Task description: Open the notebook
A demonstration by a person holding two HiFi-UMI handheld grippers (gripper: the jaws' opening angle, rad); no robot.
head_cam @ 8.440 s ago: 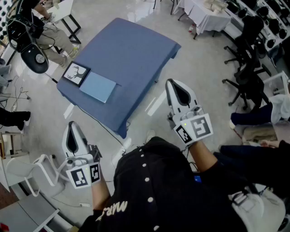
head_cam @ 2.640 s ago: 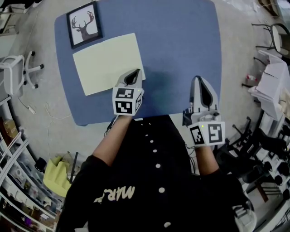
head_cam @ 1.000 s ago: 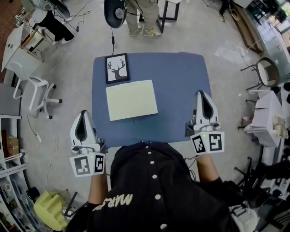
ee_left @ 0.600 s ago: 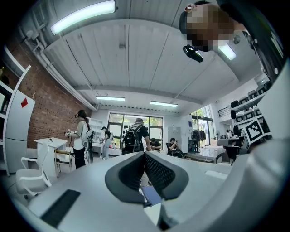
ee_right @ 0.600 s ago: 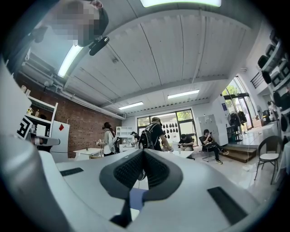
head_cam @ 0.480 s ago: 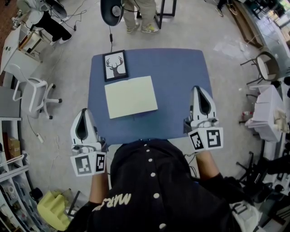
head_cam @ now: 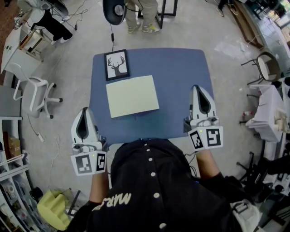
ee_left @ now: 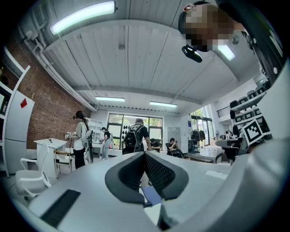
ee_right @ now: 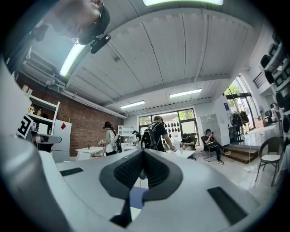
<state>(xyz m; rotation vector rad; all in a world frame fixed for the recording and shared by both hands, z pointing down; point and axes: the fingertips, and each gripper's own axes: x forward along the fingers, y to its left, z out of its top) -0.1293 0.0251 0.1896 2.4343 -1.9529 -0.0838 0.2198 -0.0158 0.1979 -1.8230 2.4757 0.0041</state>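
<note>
The notebook [head_cam: 132, 96] lies flat on the blue table [head_cam: 181, 77], left of the middle, with a pale yellow-green face up. A framed deer picture [head_cam: 117, 65] sits just beyond it at the far left corner. My left gripper [head_cam: 84, 111] hangs off the table's near left corner, over the floor, shut with nothing in it. My right gripper [head_cam: 200, 88] is over the table's near right edge, also shut and empty. Both are well apart from the notebook. In the left gripper view the jaws [ee_left: 145, 156] meet; the right gripper view shows the same [ee_right: 143, 154].
A white chair [head_cam: 34, 93] stands on the floor to the left. A person's legs [head_cam: 141, 13] and a black round seat [head_cam: 113, 9] are past the table's far end. White furniture [head_cam: 267, 113] is at the right, and a yellow-green heap [head_cam: 52, 210] at the lower left.
Earlier the notebook showed a blue cover; now a pale face is up. My left gripper, then at the notebook's near corner, has drawn back off the table. In the last second little moved.
</note>
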